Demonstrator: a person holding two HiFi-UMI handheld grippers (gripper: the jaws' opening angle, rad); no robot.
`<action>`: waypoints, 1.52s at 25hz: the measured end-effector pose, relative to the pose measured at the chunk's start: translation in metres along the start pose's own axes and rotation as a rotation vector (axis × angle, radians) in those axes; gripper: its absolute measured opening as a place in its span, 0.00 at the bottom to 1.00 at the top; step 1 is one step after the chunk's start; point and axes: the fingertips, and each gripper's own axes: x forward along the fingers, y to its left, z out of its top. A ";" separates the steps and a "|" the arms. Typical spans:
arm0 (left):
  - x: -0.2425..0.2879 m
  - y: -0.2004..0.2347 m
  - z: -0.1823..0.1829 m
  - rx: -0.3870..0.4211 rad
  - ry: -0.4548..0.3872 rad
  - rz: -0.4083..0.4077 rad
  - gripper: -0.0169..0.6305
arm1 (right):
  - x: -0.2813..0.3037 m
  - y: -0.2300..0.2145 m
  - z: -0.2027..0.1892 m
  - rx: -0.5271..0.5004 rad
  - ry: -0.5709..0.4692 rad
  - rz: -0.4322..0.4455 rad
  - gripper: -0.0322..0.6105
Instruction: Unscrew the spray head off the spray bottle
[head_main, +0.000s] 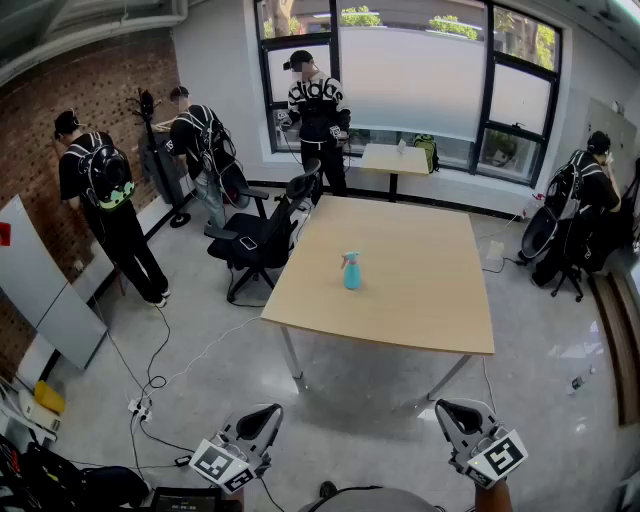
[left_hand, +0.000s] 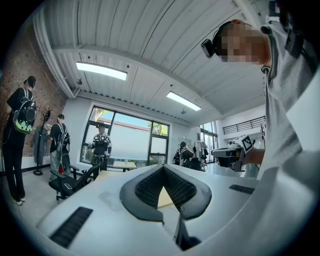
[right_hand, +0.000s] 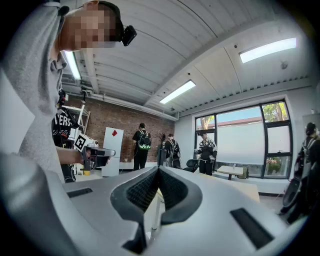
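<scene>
A small teal spray bottle (head_main: 352, 270) with its spray head on stands upright near the middle of a light wooden table (head_main: 420, 300). Both grippers hang low at the bottom of the head view, well short of the table. My left gripper (head_main: 262, 419) is shut with nothing in it, and its jaws meet in the left gripper view (left_hand: 164, 170). My right gripper (head_main: 452, 412) is shut and empty too, its jaws touching in the right gripper view (right_hand: 159, 171). The bottle does not show in either gripper view.
A black office chair (head_main: 262, 240) stands at the table's left edge. Several people (head_main: 110, 205) stand at the left wall, the window and the right side. Cables and a power strip (head_main: 140, 406) lie on the grey floor. A smaller table (head_main: 395, 158) stands by the window.
</scene>
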 end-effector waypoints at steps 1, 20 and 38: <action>-0.001 0.000 -0.003 -0.001 0.001 0.000 0.03 | 0.001 0.002 0.001 0.003 -0.010 0.006 0.06; 0.009 0.034 -0.019 -0.024 0.017 -0.043 0.03 | 0.036 0.001 -0.010 0.015 0.010 -0.019 0.06; 0.144 0.105 -0.071 -0.091 0.094 -0.059 0.03 | 0.117 -0.120 -0.062 0.105 0.081 -0.046 0.06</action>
